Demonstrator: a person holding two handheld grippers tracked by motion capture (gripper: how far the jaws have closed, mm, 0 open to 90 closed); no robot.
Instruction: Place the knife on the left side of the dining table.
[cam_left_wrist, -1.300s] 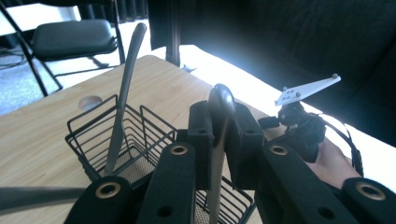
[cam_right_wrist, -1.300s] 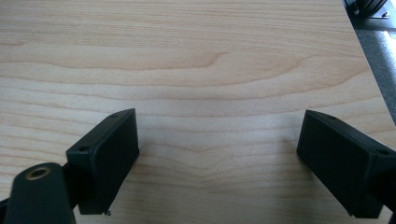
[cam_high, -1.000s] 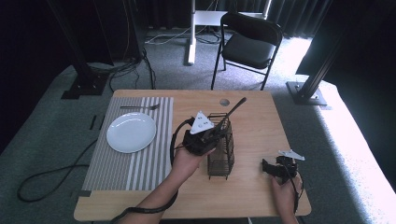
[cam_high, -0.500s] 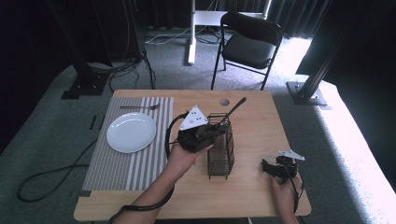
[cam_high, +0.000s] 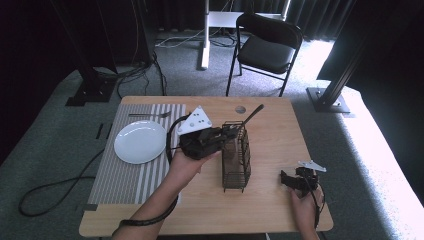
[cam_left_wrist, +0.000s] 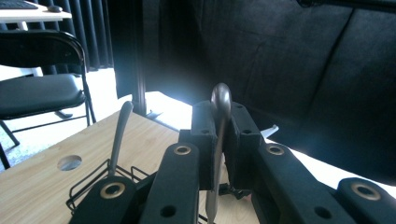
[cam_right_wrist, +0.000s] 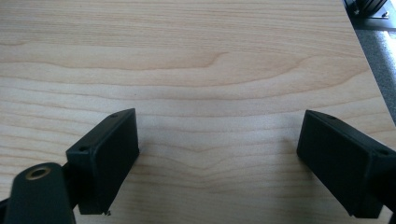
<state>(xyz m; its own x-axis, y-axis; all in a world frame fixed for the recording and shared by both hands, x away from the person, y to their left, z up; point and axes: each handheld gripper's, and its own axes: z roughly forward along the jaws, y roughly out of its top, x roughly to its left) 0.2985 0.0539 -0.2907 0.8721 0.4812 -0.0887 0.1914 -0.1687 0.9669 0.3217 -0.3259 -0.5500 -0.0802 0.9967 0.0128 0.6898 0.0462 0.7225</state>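
The left gripper (cam_left_wrist: 218, 154) is clamped on a metal utensil handle (cam_left_wrist: 219, 100), upright between its pads above the wire cutlery basket (cam_high: 236, 160) at the table's (cam_high: 270, 210) middle. The right gripper (cam_right_wrist: 217, 158), jaws wide apart and empty, rests near the right front corner.

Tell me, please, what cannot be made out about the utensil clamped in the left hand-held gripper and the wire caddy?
- Slim metal utensil, left gripper view: its working end is hidden below the black pads.
- Black wire caddy, high view: contents too small and dark.
- Dark-handled utensil leaning from the caddy: type unclear.
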